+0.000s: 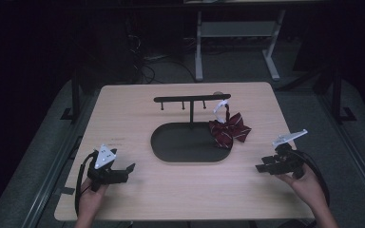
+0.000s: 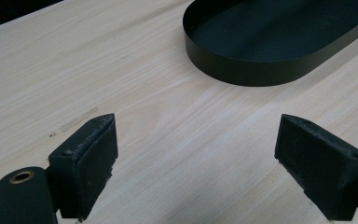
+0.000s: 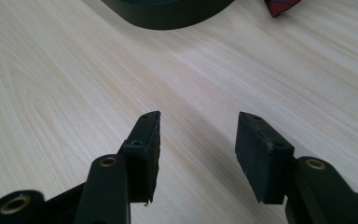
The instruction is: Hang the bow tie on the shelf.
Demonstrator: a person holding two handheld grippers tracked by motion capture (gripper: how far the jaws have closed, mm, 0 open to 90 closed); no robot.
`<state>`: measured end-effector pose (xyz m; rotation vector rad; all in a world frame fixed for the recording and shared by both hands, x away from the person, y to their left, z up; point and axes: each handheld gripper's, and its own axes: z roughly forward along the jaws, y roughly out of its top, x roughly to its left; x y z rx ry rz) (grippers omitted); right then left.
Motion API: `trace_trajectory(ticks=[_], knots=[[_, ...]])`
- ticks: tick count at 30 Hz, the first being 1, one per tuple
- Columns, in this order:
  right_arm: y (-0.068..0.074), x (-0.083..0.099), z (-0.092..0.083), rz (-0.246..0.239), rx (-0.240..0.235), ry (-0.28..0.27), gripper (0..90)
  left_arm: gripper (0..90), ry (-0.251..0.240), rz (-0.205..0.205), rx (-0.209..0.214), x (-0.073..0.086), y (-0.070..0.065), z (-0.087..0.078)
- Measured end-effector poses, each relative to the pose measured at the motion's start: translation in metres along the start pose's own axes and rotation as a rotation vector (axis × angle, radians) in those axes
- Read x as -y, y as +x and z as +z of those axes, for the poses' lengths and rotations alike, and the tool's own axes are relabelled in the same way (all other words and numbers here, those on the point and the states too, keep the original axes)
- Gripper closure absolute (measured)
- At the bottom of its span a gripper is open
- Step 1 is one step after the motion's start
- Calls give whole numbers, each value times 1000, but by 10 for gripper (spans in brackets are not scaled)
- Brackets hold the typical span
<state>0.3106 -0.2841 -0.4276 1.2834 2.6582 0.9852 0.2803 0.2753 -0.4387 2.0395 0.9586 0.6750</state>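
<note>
The bow tie (image 1: 229,128) — dark red with pale stripes — hangs by its white strap from the right end of the rack's (image 1: 191,99) crossbar, its lower loops resting on the right rim of the tray (image 1: 171,145). The tray is a black oval dish at the middle of the table (image 1: 138,102); the rack's post stands in it, and apart from the post and the edge of the bow its floor lies bare.

The right gripper (image 1: 265,166) sits to the right of the tray and in front of the bow, well apart from both, its jaws pointing left toward the tray. In the right gripper view its pads (image 3: 145,149) stand parted with bare table between them; a red corner of the bow (image 3: 282,5) shows far ahead.

The left gripper (image 1: 129,168) rests near the tray's left front — released, jaws wide, nothing in them. Its own view shows the tray's curved wall (image 2: 251,70) ahead of the spread pads (image 2: 93,158).
</note>
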Motion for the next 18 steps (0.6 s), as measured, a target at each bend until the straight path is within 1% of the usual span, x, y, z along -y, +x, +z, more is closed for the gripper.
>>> trace_trajectory(ticks=[3, 6, 9, 10, 13, 16, 18], knots=[[4, 2, 0, -16, 8, -8, 496, 131, 2, 1, 0, 0, 0, 0], [8, 4, 1, -15, 2, -11, 493, 131, 4, 2, 0, 0, 0, 0], [11, 5, 2, -29, 6, -15, 487, 131, 11, 8, 2, 0, 0, 0], [13, 6, 2, -21, 7, -22, 483, 131, 12, 8, 2, 0, 0, 1], [16, 9, 4, -25, 15, -43, 468, 131, 8, 7, 2, 0, 0, 1], [20, 13, 10, -17, 28, -65, 444, 131, 7, 5, 2, 0, 0, 2], [23, 15, 12, -25, 40, -75, 431, 131, 10, 10, 4, -1, 0, 2]])
